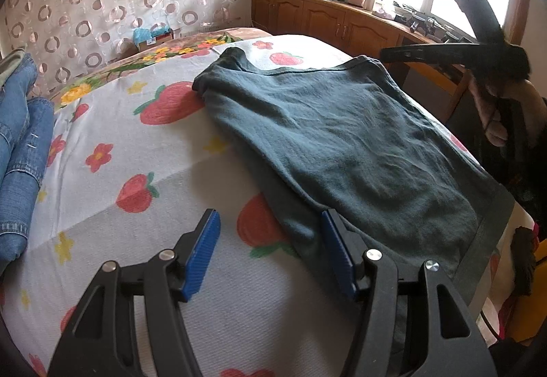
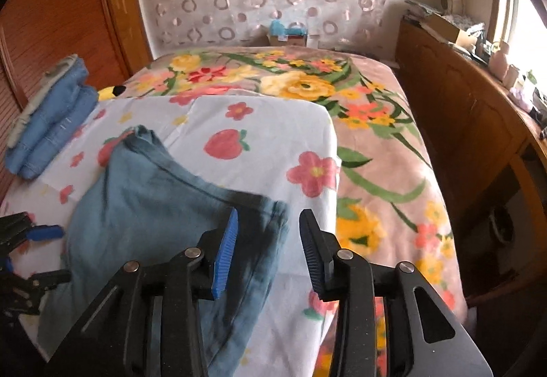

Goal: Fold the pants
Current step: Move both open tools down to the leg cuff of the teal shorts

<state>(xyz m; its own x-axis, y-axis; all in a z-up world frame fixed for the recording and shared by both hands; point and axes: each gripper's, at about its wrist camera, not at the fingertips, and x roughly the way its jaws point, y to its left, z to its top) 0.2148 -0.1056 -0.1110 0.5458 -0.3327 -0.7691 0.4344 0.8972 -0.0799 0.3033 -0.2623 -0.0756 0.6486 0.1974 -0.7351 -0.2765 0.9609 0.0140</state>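
Dark teal pants (image 1: 342,137) flat on strawberry sheet (image 1: 143,151), folded jeans (image 1: 20,151) well apart. Soft, light, limp knit; prob. drapes. Grab at hem/waist edge. Left gripper (image 1: 270,250) wide, empty. Right gripper (image 2: 268,254) partly open, empty, above pants corner.

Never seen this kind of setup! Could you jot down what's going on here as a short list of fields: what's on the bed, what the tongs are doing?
surface: bed with strawberry-print sheet over a floral blanket
garment being folded: dark teal pants, lying flat, partly folded
left tongs: open, nothing gripped, right finger at the pants' edge
right tongs: open, above the pants' corner, nothing between the pads
already folded: blue jeans, stacked at the bed's left side
nearby: wooden cabinet under the window
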